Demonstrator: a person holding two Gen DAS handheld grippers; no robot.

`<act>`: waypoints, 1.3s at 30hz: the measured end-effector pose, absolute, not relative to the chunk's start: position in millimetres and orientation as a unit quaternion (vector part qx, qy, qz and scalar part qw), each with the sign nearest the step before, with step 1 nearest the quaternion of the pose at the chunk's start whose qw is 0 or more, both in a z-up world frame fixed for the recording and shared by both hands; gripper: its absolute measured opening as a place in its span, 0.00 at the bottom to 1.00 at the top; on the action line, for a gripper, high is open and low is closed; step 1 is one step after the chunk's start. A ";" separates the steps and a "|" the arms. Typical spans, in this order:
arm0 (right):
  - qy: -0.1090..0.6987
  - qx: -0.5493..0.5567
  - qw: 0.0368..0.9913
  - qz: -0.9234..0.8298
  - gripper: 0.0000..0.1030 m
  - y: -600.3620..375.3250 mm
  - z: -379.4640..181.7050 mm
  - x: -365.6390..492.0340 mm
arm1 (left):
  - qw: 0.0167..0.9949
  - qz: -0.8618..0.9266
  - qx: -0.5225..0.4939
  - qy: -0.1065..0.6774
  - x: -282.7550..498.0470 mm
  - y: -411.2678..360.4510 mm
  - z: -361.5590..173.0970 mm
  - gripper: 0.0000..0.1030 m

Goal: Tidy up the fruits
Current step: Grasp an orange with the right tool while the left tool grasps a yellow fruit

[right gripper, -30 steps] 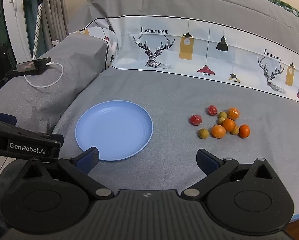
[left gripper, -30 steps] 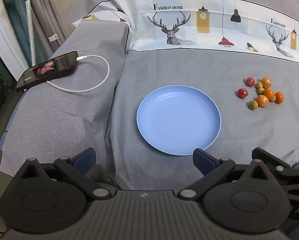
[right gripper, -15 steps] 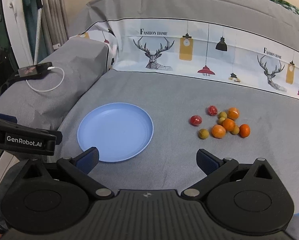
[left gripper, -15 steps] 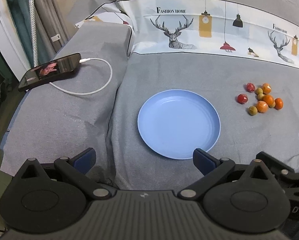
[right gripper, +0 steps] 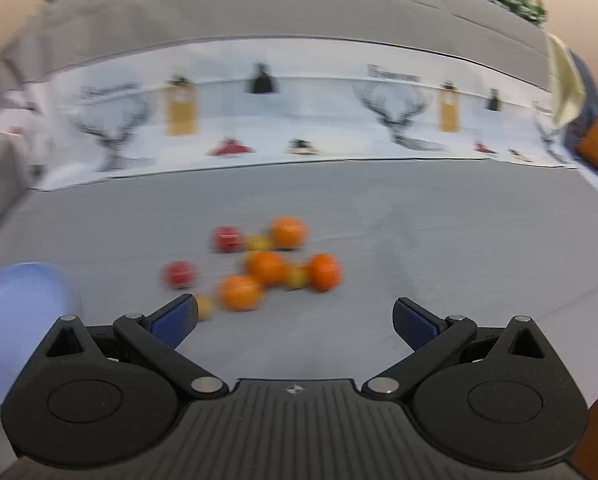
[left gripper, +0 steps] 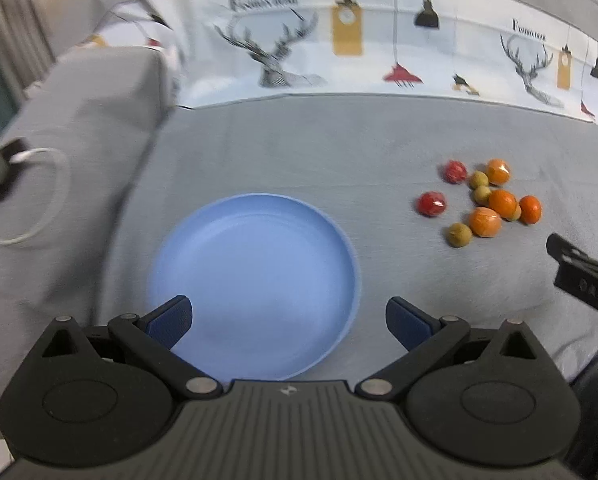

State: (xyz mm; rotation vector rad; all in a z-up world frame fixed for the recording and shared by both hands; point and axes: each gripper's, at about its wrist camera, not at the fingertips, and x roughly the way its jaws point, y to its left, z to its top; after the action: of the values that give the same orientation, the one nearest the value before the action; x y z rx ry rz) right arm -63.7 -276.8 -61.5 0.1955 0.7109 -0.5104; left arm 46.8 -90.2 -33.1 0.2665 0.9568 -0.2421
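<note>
An empty light-blue plate [left gripper: 255, 280] lies on the grey bedsheet, just ahead of my open, empty left gripper [left gripper: 289, 320]. To its right lies a cluster of small fruits [left gripper: 487, 200]: orange, red and olive-green ones. The right wrist view is blurred; there the fruit cluster [right gripper: 259, 268] sits just beyond my open, empty right gripper [right gripper: 295, 320], with one small green fruit [right gripper: 203, 307] beside the left fingertip. The plate's edge [right gripper: 23, 304] shows at the far left. Part of the right gripper's body [left gripper: 583, 280] shows at the right edge of the left wrist view.
A phone with a white charging cable [left gripper: 19, 196] lies on the raised grey cushion at the left. A white printed band with deer and lamps [left gripper: 339, 52] runs across the back of the bed.
Both grippers have swung right and forward. The plate is now close under the left gripper, and the fruit cluster is now close ahead of the right gripper. Both stay open.
</note>
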 end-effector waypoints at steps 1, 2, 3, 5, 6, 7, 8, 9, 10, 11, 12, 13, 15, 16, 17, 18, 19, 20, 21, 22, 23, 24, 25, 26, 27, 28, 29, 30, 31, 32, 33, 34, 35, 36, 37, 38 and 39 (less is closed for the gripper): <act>0.346 0.092 0.897 -0.258 0.99 -287.6 -69.4 -56.9 | 0.870 -0.119 0.129 0.462 51.5 -97.0 -38.7 1.00; 0.347 0.091 0.895 -0.266 0.99 -296.8 -77.6 -50.2 | 0.866 -0.121 0.133 0.467 57.3 -107.4 -45.9 1.00; 0.353 0.094 0.891 -0.269 0.99 -306.0 -86.1 -43.2 | 0.863 -0.124 0.138 0.469 60.8 -114.4 -51.5 1.00; 0.365 0.102 0.885 -0.272 0.99 -321.4 -101.8 -31.9 | 0.858 -0.137 0.151 0.471 67.3 -132.0 -63.8 1.00; 0.367 0.108 0.883 -0.271 0.99 -327.7 -108.4 -27.0 | 0.856 -0.145 0.159 0.471 71.0 -142.6 -71.0 1.00; 0.378 0.111 0.878 -0.270 0.99 -333.1 -115.8 -22.3 | 0.853 -0.150 0.164 0.472 74.2 -151.2 -77.0 1.00; 0.383 0.113 0.877 -0.265 0.99 -337.9 -124.3 -17.3 | 0.850 -0.156 0.169 0.474 77.8 -160.9 -84.2 1.00; 0.388 0.113 0.876 -0.264 0.99 -341.8 -131.5 -11.3 | 0.847 -0.161 0.174 0.477 81.3 -169.6 -91.3 1.00; 0.391 0.110 0.874 -0.268 0.99 -345.3 -138.0 -7.4 | 0.843 -0.166 0.178 0.479 84.2 -177.1 -97.8 1.00; 0.393 0.107 0.872 -0.272 0.99 -350.4 -144.7 -2.5 | 0.839 -0.172 0.183 0.482 87.4 -186.5 -105.7 1.00; 0.394 0.104 0.871 -0.276 0.99 -355.0 -150.2 2.2 | 0.836 -0.177 0.188 0.484 90.5 -194.6 -112.8 1.00; 0.393 0.100 0.870 -0.281 0.99 -358.4 -154.2 5.7 | 0.833 -0.181 0.192 0.486 93.2 -202.9 -118.9 1.00; 0.390 0.094 0.871 -0.284 0.99 -364.9 -160.8 12.3 | 0.826 -0.189 0.201 0.491 99.4 -219.5 -130.8 1.00; 0.382 0.089 0.875 -0.284 0.99 -366.5 -163.3 15.2 | 0.823 -0.193 0.204 0.494 102.2 -227.8 -135.9 1.00; 0.377 0.082 0.878 -0.285 0.97 -367.5 -165.4 17.9 | 0.821 -0.198 0.206 0.495 104.5 -235.0 -139.5 1.00; 0.374 0.075 0.880 -0.284 0.95 -367.8 -167.0 20.3 | 0.820 -0.202 0.206 0.495 106.2 -240.2 -141.4 1.00; 0.372 0.074 0.881 -0.282 0.93 -368.3 -167.3 20.9 | 0.819 -0.207 0.205 0.495 108.1 -246.0 -143.0 1.00; 0.373 0.076 0.882 -0.279 0.85 -369.2 -168.9 21.7 | 0.819 -0.213 0.202 0.493 109.3 -249.9 -143.7 1.00; 0.369 0.084 0.886 -0.269 0.74 -370.4 -168.2 20.1 | 0.820 -0.222 0.196 0.489 110.2 -253.8 -143.4 1.00; 0.365 0.095 0.889 -0.259 0.70 -371.9 -167.2 18.3 | 0.822 -0.228 0.193 0.484 110.2 -256.3 -142.3 1.00; 0.363 0.099 0.891 -0.252 0.70 -373.1 -167.0 18.1 | 0.824 -0.232 0.192 0.480 110.8 -259.6 -142.1 1.00; 0.363 0.098 0.892 -0.250 0.70 -373.8 -167.3 18.1 | 0.825 -0.237 0.191 0.476 110.9 -262.2 -141.9 0.98; 0.362 0.100 0.893 -0.249 0.70 -374.7 -167.1 18.0 | 0.826 -0.241 0.191 0.473 111.1 -263.5 -141.6 0.94; 0.359 0.102 0.894 -0.250 0.71 -376.0 -167.5 18.4 | 0.825 -0.244 0.192 0.472 112.2 -266.1 -141.7 0.93; 0.357 0.103 0.894 -0.250 0.72 -376.4 -167.8 19.4 | 0.823 -0.244 0.194 0.474 113.3 -268.7 -142.6 0.84; 0.356 0.103 0.895 -0.249 0.73 -377.0 -168.4 20.6 | 0.821 -0.245 0.197 0.476 114.6 -270.6 -144.0 0.69; 0.353 0.102 0.896 -0.248 0.74 -377.0 -169.8 21.4 | 0.816 -0.247 0.200 0.483 116.5 -272.3 -146.3 0.61; 0.350 0.103 0.898 -0.247 0.72 -377.6 -170.5 22.0 | 0.812 -0.251 0.197 0.489 115.4 -273.3 -146.6 0.50; 0.348 0.103 0.899 -0.245 0.70 -378.2 -170.9 23.0 | 0.812 -0.256 0.183 0.491 115.7 -271.4 -146.1 0.38; 0.344 0.104 0.902 -0.238 0.60 -378.7 -171.0 23.7 | 0.814 -0.256 0.175 0.492 114.0 -269.2 -144.8 0.30; 0.338 0.105 0.906 -0.234 0.38 -379.4 -170.8 23.7 | 0.812 -0.257 0.173 0.495 113.6 -268.4 -144.1 0.29; 0.333 0.108 0.908 -0.231 0.35 -380.8 -170.3 23.5 | 0.813 -0.258 0.169 0.493 113.3 -267.4 -142.3 0.29; 0.331 0.114 0.908 -0.229 0.35 -382.2 -170.0 22.4 | 0.820 -0.255 0.167 0.485 111.5 -266.3 -139.4 0.29; 0.329 0.120 0.908 -0.229 0.35 -383.9 -169.7 21.3 | 0.827 -0.253 0.171 0.472 108.7 -265.2 -136.5 0.29; 0.326 0.125 0.908 -0.233 0.35 -385.6 -169.0 20.0 | 0.833 -0.251 0.178 0.461 105.9 -264.4 -133.6 0.29; 0.322 0.126 0.906 -0.243 0.35 -387.5 -168.1 18.4 | 0.836 -0.250 0.181 0.454 103.5 -262.5 -130.6 0.29; 0.318 0.128 0.904 -0.255 0.35 -390.4 -167.4 15.9 | 0.838 -0.249 0.183 0.450 101.3 -260.9 -127.4 0.29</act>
State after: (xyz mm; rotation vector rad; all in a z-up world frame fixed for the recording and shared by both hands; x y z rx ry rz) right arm 15.9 -390.4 -167.4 0.2642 0.6568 -0.5278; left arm 101.3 -260.9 -127.4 0.3879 0.9522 -0.5267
